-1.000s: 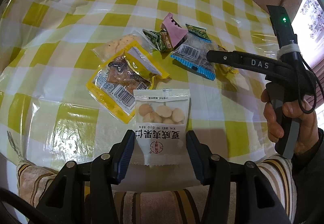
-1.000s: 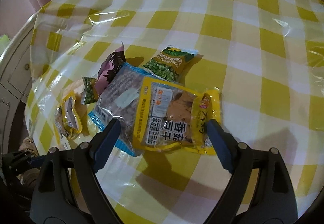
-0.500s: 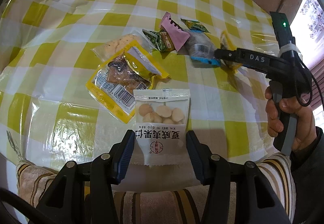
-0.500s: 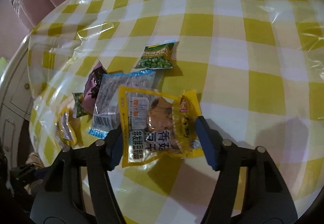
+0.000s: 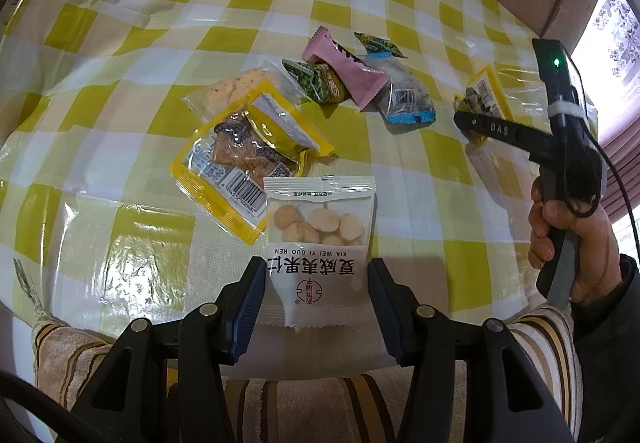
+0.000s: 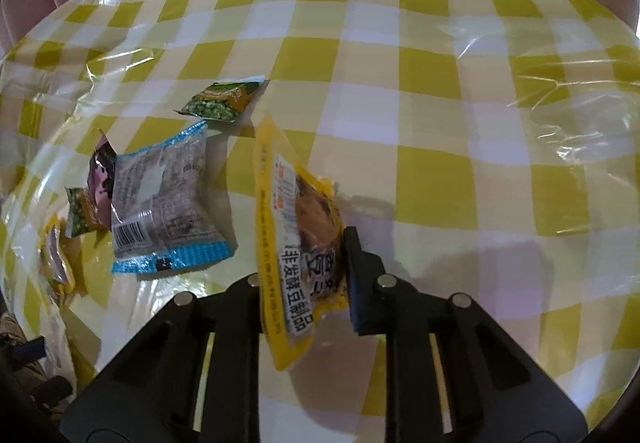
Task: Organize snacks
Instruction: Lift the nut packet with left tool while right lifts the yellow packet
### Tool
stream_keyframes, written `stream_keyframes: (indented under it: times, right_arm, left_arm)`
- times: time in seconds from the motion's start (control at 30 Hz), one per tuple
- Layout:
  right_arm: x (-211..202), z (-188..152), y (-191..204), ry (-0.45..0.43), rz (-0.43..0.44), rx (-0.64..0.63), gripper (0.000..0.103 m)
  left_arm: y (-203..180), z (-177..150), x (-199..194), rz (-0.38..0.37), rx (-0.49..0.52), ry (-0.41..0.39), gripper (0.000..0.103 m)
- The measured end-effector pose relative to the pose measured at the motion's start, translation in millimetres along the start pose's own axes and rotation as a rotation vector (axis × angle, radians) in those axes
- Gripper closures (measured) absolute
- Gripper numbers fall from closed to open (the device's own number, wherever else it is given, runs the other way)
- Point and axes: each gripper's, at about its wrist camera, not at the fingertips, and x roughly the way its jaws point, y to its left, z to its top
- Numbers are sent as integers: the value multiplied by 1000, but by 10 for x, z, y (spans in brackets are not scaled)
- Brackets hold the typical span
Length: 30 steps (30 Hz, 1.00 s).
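Macadamia packet (image 5: 318, 239) is straddled on the bench (image 5: 132, 23) by the open left claw (image 5: 316, 297), untouched; rightward, the yellow tofu pouch (image 6: 298, 243) is pinched edgewise in the closed right claw (image 6: 304, 275) — it should be lifted slowly, kept clear of the blue-edged packet (image 6: 168, 207) just beside it.

The counter (image 5: 120, 55) wears a yellow-and-white checked cloth under glossy clear film. Nearest the left claw (image 5: 316, 307), whose pads are blue on black arms, lies a white macadamia packet (image 5: 320, 231) with black lettering and a red seal. Beyond that packet sit a yellow tofu pack (image 5: 240, 163), a pink wrapper (image 5: 344, 71), a green pea packet (image 5: 320, 83) and a clear pouch (image 5: 404, 99) edged in blue.
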Motion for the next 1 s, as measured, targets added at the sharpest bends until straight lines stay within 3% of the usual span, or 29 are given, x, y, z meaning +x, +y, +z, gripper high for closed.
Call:
stream_keyframes:
  times: [0.5, 1.0]
  right_arm:
    - [-647, -231, -95, -70, -60, 32, 82]
    - [-1293, -830, -477, -77, -81, 127, 82]
  left_arm:
    - [-118, 43, -166, 16, 2, -61, 51]
    - [-749, 75, -217, 2, 78, -95, 51]
